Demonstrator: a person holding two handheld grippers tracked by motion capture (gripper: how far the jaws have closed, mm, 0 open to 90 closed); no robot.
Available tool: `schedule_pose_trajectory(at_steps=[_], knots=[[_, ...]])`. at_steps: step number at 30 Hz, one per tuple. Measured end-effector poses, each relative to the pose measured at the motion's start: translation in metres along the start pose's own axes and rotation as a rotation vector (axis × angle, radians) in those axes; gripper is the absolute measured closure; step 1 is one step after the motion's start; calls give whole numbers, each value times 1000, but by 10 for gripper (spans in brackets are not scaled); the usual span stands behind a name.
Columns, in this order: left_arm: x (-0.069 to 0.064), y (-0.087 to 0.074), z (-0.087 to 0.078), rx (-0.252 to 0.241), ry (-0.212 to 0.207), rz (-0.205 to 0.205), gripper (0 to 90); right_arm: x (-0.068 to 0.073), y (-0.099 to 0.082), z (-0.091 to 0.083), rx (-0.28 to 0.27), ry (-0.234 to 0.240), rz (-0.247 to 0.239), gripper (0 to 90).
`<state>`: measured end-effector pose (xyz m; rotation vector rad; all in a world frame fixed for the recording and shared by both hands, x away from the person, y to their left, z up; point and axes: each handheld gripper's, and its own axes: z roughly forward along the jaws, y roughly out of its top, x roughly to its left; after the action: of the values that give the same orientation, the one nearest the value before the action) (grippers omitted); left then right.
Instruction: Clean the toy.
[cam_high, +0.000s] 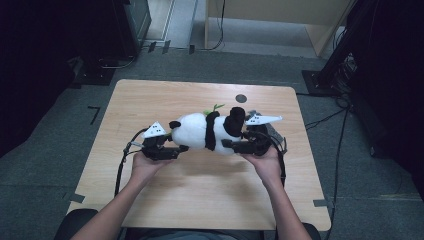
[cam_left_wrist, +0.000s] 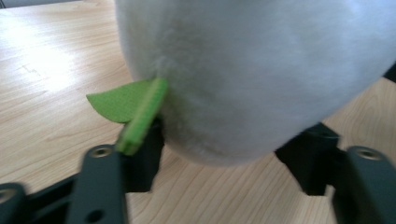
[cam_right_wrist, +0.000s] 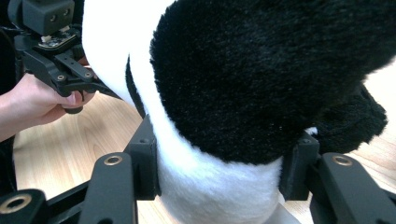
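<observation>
Item: plush panda (cam_high: 205, 131), white body with black limbs, ears and a black band across the shoulders; it lies lengthwise across the middle of the wooden table (cam_high: 200, 200), somewhat nearer the far edge than the near one, head end toward the right edge. A green felt leaf (cam_left_wrist: 122, 101) on a green stalk sticks out of the white fur at the rear end, and a green sprig also shows on the far side of the toy in the high view. Left gripper (cam_high: 167, 151): brought in from the left-hand end, its jaws set either side of the white rump; in the left gripper view one pad presses the fur beside the leaf stalk, the other touches the fur at the opposite flank, so the claw is pinching the panda's rear. Right gripper (cam_high: 240, 146): brought in from the right-hand end, jaws clamped on the upper body, the fur bulging between the pads in the right gripper view. Both of the person's hands rest low over the table behind the grippers. Other fixtures: a small dark round mark (cam_high: 241, 98) near the far right corner of the table. Status, as judged: the two-ended grasp looks established, but whether the toy has left the wood cannot be told. Remaining, by estimate: lifting it level between both claws, carrying it and setting it down.
</observation>
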<state>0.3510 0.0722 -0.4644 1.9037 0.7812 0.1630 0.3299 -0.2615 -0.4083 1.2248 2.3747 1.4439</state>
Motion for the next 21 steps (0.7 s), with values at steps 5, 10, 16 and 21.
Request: schedule_pose_trajectory(at_steps=[5, 10, 16, 21], knots=[[-1, 3, -7, -29, 2, -2, 572, -1, 0, -1, -20, 8, 16, 436], [-1, 5, -7, 10, -27, -41, 671, -6, -1, 1, -14, -15, 23, 338], [4, 7, -9, 8, -56, -83, 721, -15, -4, 1, -58, -29, 1, 202], [16, 8, -17, -3, -65, -134, 742, -18, -9, 1, -70, -52, -66, 186]])
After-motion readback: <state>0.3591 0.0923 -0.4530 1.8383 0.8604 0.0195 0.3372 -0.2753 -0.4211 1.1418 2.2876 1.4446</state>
